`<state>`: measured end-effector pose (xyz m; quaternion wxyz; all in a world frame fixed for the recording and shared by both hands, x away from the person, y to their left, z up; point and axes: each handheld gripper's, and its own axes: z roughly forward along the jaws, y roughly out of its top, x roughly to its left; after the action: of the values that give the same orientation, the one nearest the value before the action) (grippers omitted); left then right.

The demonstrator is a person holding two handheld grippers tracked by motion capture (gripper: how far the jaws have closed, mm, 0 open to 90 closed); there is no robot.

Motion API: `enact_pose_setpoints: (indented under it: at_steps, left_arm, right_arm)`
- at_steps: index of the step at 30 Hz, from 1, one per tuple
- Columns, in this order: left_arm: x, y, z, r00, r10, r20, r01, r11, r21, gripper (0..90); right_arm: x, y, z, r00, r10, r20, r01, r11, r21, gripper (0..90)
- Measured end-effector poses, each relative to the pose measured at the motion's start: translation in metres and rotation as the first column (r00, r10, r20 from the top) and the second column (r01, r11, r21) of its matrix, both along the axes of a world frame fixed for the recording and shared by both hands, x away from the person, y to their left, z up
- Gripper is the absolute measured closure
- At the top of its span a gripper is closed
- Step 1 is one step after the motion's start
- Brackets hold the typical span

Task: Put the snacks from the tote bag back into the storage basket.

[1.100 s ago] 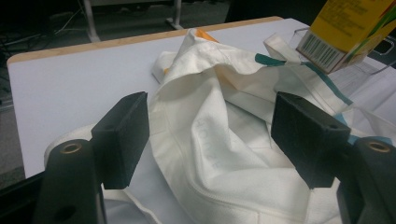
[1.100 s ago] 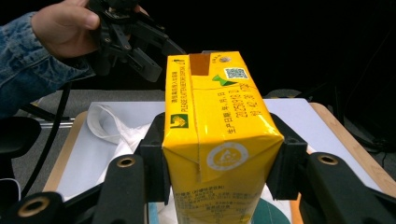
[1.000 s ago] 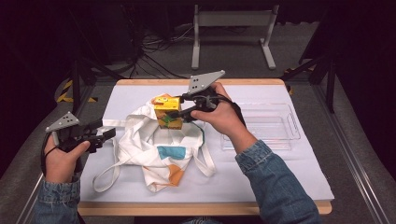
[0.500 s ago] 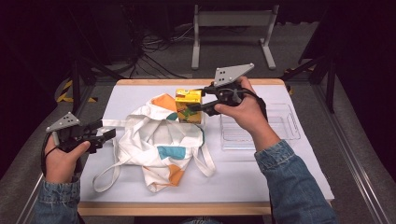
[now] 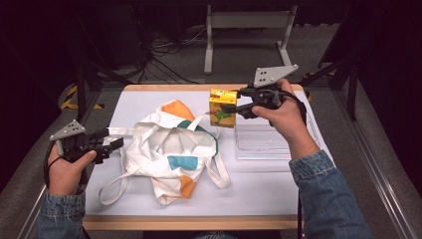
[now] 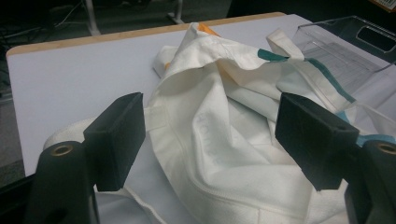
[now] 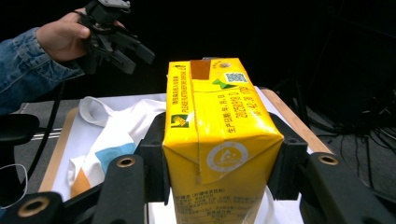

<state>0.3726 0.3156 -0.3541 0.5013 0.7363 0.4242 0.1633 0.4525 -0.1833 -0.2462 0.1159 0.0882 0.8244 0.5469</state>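
My right gripper point(image 5: 230, 108) jaws clamped on both sides of a yellow drink carton point(image 5: 222, 107), carton upright, long axis vertical, glossy, green print, held above the counter point(image 5: 149, 97) beside the clear tray point(image 5: 271, 144), my left gripper point(image 5: 112, 144) jaws wide apart at the white tote bag point(image 5: 169, 149).

A white-topped table point(image 5: 149, 97) is standing on grey floor point(image 5: 234, 62), cables point(image 5: 171, 47) trailing into darkness behind.
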Motion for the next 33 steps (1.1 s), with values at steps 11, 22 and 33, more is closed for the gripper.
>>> enact_pose_setpoints:
  at_steps: [11,22,33]
  left_arm:
    - [0.001,0.0,0.0,1.0,-0.001,-0.002,0.001,1.0,0.006,25.0]
    - [0.002,-0.001,0.0,1.0,-0.002,-0.005,0.002,1.0,0.001,24.9]
    - [0.004,-0.002,-0.001,1.0,-0.005,-0.007,0.005,1.0,-0.005,24.8]
  right_arm:
    - [0.006,-0.039,-0.004,0.997,-0.075,-0.017,0.075,0.997,-0.015,50.8]
    - [0.012,-0.071,-0.014,0.9905,-0.137,-0.007,0.137,0.99,-0.029,50.8]
    - [0.014,-0.088,-0.027,0.9957,-0.092,-0.012,0.092,0.995,-0.033,50.8]
